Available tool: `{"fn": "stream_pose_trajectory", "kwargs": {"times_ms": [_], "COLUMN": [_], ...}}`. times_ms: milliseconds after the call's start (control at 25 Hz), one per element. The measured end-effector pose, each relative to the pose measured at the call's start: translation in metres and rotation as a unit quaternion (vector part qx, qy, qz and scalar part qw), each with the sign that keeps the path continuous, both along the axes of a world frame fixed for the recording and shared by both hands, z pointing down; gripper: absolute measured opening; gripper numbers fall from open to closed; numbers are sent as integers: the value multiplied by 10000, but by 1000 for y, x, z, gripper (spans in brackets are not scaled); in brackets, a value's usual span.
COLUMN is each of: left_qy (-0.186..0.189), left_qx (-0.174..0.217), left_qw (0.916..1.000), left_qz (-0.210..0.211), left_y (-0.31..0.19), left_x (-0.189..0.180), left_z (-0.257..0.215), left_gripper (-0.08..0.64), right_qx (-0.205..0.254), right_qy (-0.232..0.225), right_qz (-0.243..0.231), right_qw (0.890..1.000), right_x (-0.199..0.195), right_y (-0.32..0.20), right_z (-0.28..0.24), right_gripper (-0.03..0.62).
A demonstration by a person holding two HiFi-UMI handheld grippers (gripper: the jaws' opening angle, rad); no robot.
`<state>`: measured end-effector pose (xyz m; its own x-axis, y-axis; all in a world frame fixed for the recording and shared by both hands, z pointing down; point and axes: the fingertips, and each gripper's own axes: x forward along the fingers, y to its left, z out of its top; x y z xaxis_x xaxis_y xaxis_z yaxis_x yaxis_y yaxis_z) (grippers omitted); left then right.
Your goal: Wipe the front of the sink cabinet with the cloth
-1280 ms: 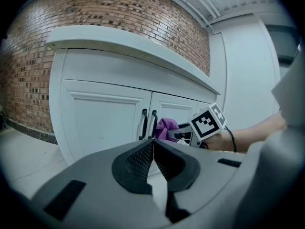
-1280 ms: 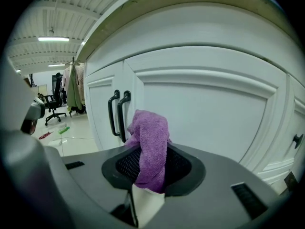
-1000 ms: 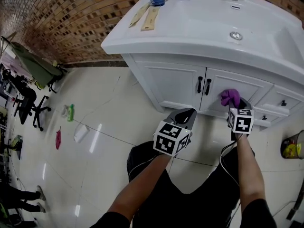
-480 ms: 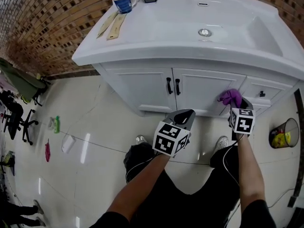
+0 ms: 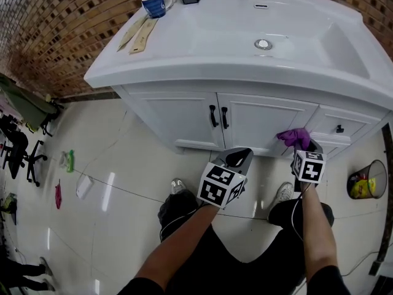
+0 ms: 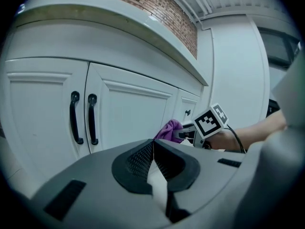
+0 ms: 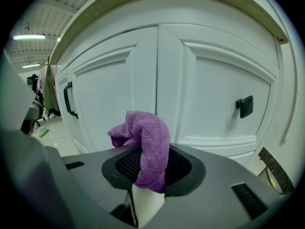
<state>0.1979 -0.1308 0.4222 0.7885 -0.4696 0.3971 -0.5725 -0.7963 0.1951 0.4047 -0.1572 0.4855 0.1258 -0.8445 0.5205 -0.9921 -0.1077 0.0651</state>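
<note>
Tiles below sink cabinet (image 5: 184,118). Right gripper (image 5: 304,145) clamped on cloth (image 5: 293,136) near cabinet's lower front, left gripper (image 5: 238,158) closed, empty; wiping seemingly mostly ahead.

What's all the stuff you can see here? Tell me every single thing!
sink cabinet: one, white, under the sink top
sink top: one, white, with a silver drain
door handles: two, black, side by side on the doors
drawer knob: one, black, right of the doors
mug: one, blue, back left of the sink top
flat sticks: two, tan, beside the mug
bin: one, dark, on the floor at the right
cloth: one, purple, by the cabinet front
shoes: two, pale, on the floor
left gripper: grey, jaws together, empty
right gripper: grey, jaws shut on the cloth
</note>
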Motion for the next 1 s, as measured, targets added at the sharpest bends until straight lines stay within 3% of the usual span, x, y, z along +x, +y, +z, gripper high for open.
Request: {"fn": "stream_pose_trajectory", "kwargs": {"times_ms": [320, 1000], "left_qy": [-50, -80], "left_qx": [-104, -175], "left_qw": [9999, 9963], "left_qz": [-124, -837], "left_y": [-12, -40], "left_x": [-20, -133], "left_z": [13, 16], "left_gripper": [5, 5], "right_qx": [-56, -196], "right_qy": [-603, -553], "right_qz": [-163, -1259], "right_qw": [9980, 9903], "right_x": [-43, -211], "right_y": [-18, -78], "right_z": [19, 32], "right_gripper": [123, 123]}}
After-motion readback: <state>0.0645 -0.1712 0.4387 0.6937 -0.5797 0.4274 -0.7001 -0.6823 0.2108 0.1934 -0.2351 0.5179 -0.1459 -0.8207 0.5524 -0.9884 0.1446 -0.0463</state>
